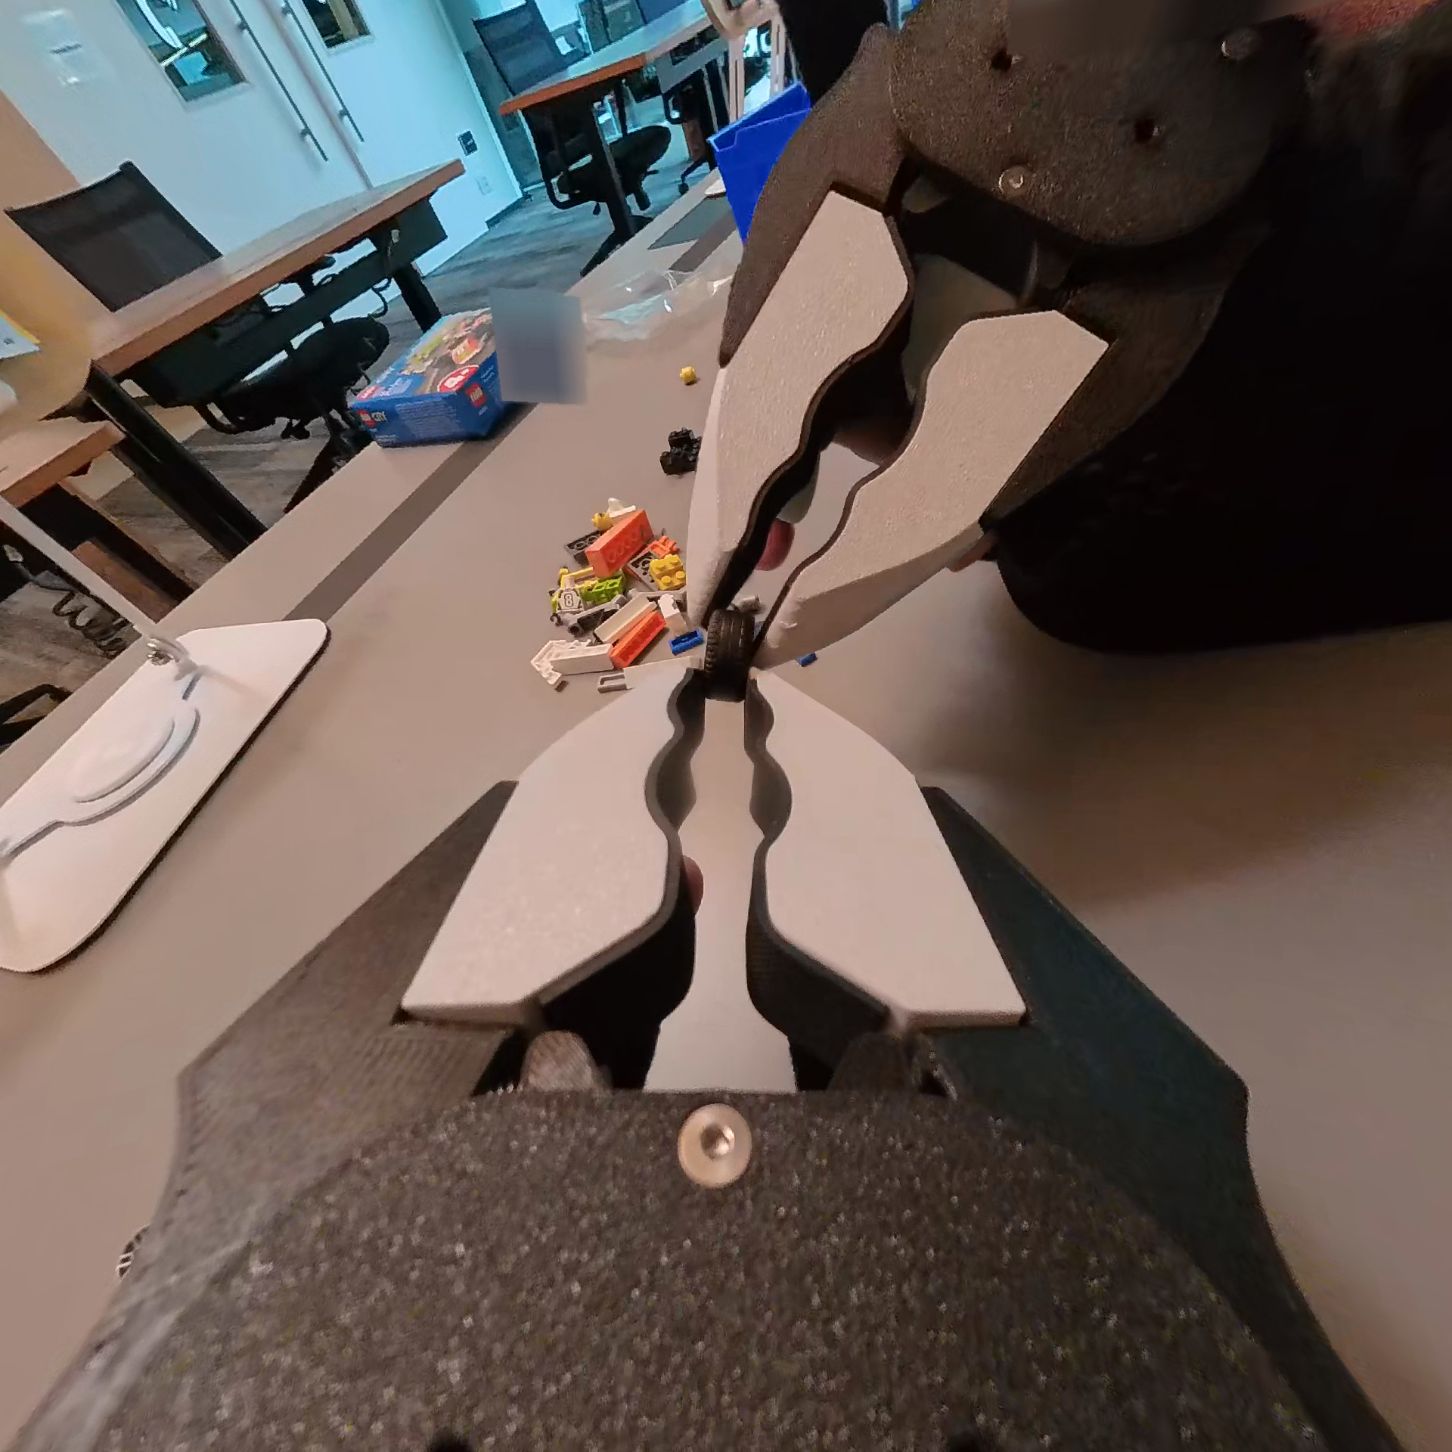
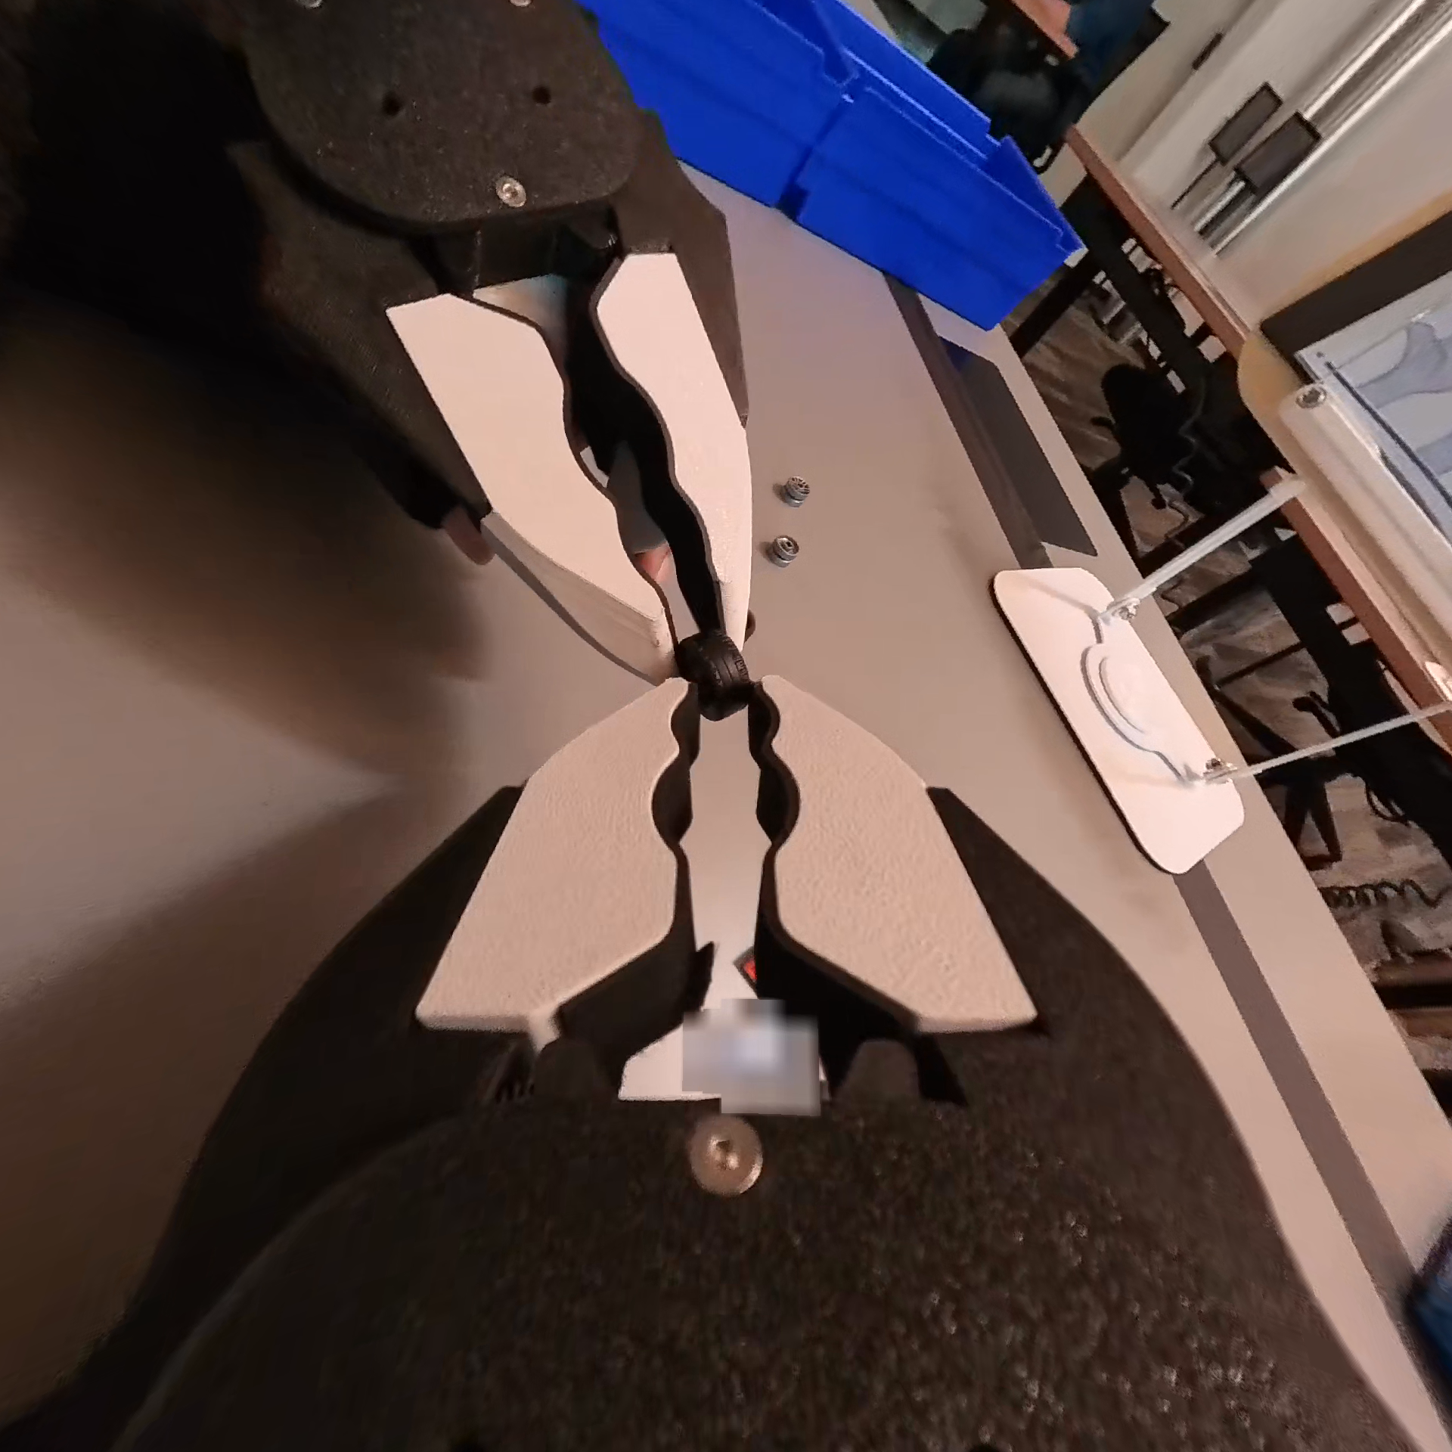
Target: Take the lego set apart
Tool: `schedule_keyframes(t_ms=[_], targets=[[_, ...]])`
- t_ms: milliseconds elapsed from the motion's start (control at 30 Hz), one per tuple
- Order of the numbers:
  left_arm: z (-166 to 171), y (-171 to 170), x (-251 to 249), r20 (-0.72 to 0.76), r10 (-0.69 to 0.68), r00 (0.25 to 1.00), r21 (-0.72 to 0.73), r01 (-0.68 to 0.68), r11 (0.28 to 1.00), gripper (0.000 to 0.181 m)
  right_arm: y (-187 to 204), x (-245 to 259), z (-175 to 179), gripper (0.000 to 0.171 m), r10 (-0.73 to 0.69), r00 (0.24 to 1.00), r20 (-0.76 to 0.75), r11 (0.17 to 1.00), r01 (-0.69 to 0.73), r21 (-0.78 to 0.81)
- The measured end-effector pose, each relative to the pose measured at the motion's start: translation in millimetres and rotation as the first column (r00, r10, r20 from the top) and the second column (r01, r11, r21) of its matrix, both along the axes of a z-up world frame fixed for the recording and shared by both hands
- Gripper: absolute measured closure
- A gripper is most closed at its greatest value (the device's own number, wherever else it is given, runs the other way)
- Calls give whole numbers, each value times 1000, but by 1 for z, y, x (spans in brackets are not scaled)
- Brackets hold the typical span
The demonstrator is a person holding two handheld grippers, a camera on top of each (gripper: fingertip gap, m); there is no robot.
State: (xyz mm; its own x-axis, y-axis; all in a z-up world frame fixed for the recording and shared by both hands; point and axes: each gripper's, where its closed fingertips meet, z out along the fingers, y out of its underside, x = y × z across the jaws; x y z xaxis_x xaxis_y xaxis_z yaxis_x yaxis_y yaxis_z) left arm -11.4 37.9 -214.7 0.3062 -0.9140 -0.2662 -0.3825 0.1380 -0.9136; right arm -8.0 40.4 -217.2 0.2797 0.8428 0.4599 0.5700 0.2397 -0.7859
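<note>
Your left gripper [image 1: 724, 685] and right gripper [image 1: 738, 628] meet tip to tip above the grey table [image 1: 1100, 786], both clenched on one small black tyre [image 1: 727, 644] (its hub is hidden). The pile of loose bricks [image 1: 621, 597] lies just beyond the tyre; the blue set box [image 1: 432, 393] sits farther behind that pile.

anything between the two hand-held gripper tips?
Only a small black tyre, pinched by the left hand-held gripper and the right hand-held gripper from opposite sides; both wrist views show it.
</note>
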Motion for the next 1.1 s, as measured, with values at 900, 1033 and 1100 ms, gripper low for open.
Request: schedule_keyframes(t_ms=[900, 1033, 1100], targets=[[-1, 32, -5, 59, 311, 949, -132, -301, 944, 172, 25, -8, 8, 165, -474, 827, -301, 873, 398, -281], [-2, 36, -5, 58, 338, 940, -147, -326, 934, 172, 30, -7, 9, 166, -503, 808, -306, 858, 425, -289], [-3, 39, -6, 56, 358, 932, -150, -347, 926, 172, 34, -7, 7, 166, -522, 795, -309, 847, 439, -300]])
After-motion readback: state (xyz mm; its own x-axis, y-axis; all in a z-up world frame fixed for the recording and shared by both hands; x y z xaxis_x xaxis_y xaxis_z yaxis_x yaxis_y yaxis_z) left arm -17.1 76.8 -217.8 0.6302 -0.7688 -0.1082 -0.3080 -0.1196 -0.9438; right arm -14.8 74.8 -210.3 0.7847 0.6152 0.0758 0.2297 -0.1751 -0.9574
